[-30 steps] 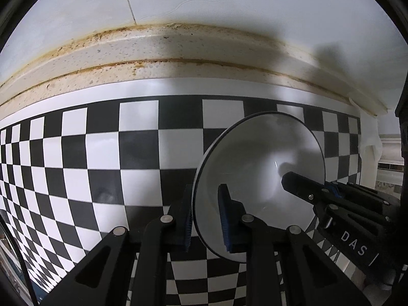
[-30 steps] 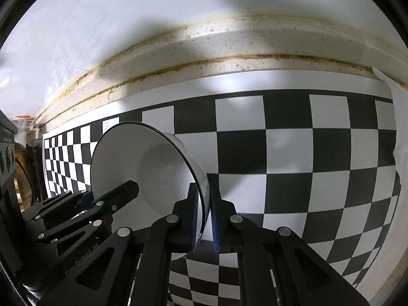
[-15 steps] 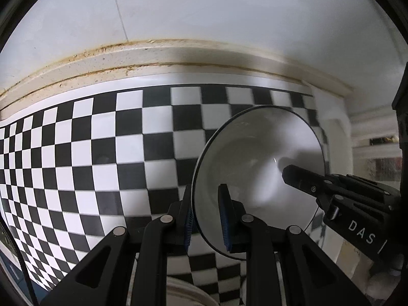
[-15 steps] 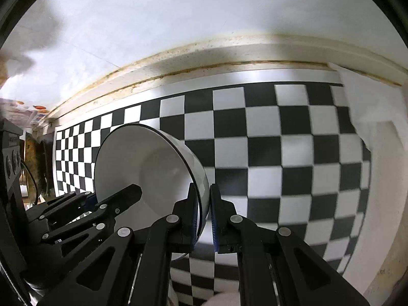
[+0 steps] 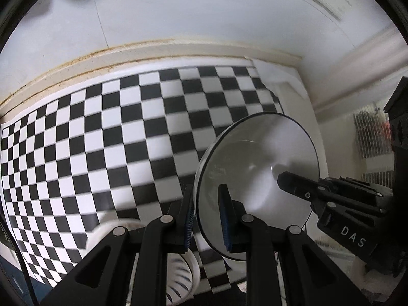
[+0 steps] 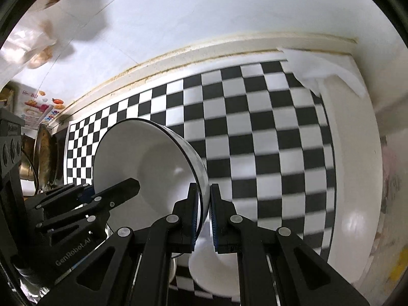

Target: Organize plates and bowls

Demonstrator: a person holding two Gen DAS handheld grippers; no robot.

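The checkered mat (image 5: 107,153) covers the counter up to a stained ledge (image 5: 153,51) at the wall; most of its squares lie bare. A white bowl (image 6: 153,168) with a dark rim hangs tilted above it, pinched at opposite rim edges. The left gripper (image 5: 207,219) and right gripper (image 6: 203,216) are both clamped tight on that rim. Beneath them sit a striped dish (image 5: 178,275) and a white plate (image 6: 216,275).

The bowl (image 6: 153,168) looks like glossy white ceramic with a thin dark rim; the checkered mat (image 5: 102,153) is smooth and matt; each tool (image 5: 207,219) is matt black plastic.
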